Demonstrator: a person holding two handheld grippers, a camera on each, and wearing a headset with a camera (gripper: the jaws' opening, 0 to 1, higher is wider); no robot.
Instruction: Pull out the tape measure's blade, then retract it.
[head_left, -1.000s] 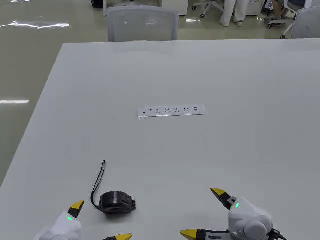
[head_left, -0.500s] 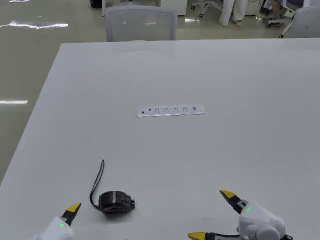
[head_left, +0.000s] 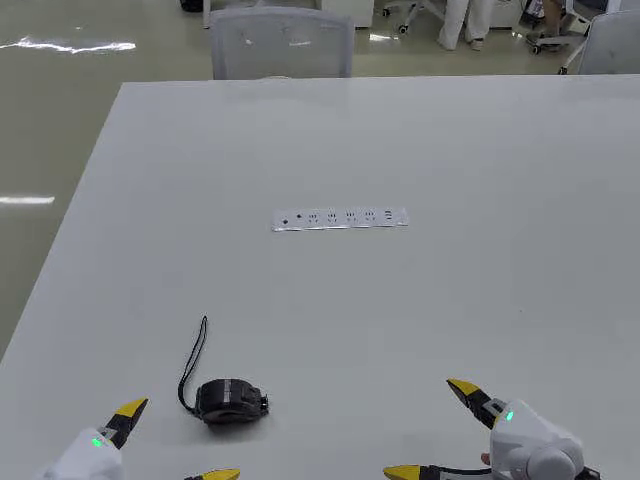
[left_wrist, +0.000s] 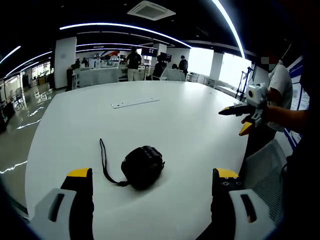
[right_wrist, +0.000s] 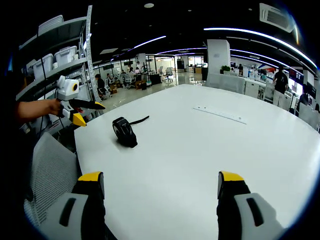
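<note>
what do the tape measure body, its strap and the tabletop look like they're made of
Black rounded tape measure case: likely plastic or rubber, matte, dull with only a faint sheen. Thin black wrist strap: probably woven cord, lying limp in a narrow loop. White flat tabletop: smooth laminate or painted board, going by its soft reflections; the exact material is unclear.

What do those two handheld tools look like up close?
The left tool and the right tool look alike: a rounded white plastic body, two dark jaws capped with yellow pointed tips, and a small green light glowing on the body.
</note>
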